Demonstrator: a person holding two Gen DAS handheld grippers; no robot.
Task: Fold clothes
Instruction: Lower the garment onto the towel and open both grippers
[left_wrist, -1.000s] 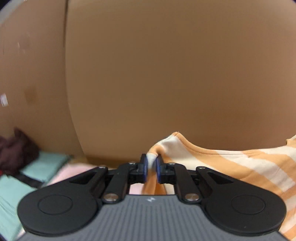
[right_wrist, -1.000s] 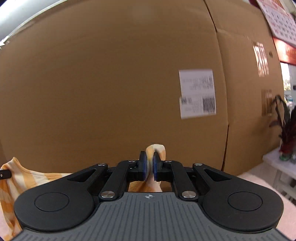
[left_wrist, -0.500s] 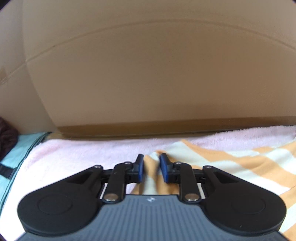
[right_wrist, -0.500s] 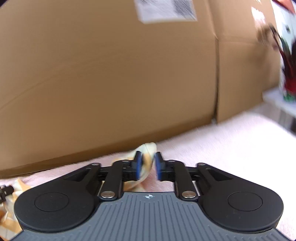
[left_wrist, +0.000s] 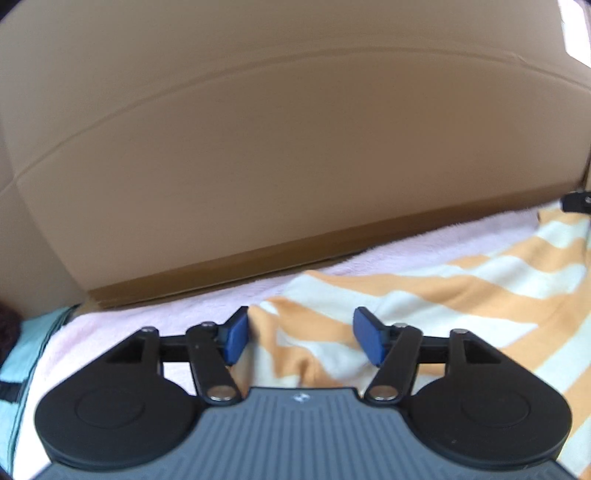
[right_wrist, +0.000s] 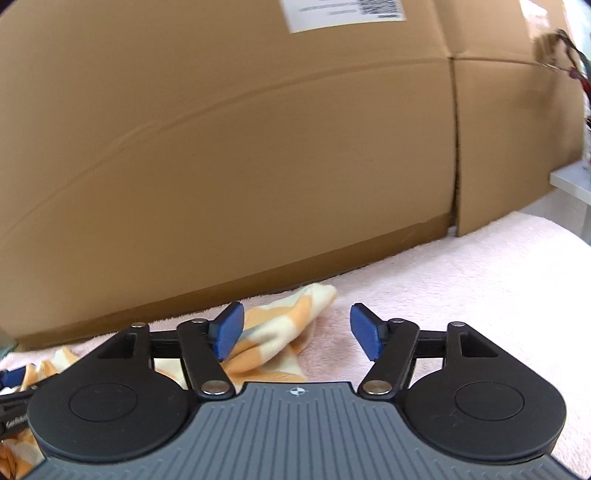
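Orange-and-cream striped garment (left_wrist: 424, 306), lying spread flat on a pink fleecy blanket (left_wrist: 155, 325); one corner (right_wrist: 295, 314) rumpled and bunched, resting just in front of a cardboard box wall (right_wrist: 229, 155)

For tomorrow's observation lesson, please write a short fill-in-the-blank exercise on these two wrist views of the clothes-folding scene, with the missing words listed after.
1. The garment lying on the pink blanket has cream and ____ stripes.
2. The fingers of the left gripper stand ____, gripping nothing.
3. Behind the blanket stands a large ____ box.
4. A white ____ is stuck near the top of that box, in the right gripper's view.

Missing words: orange; open; cardboard; label
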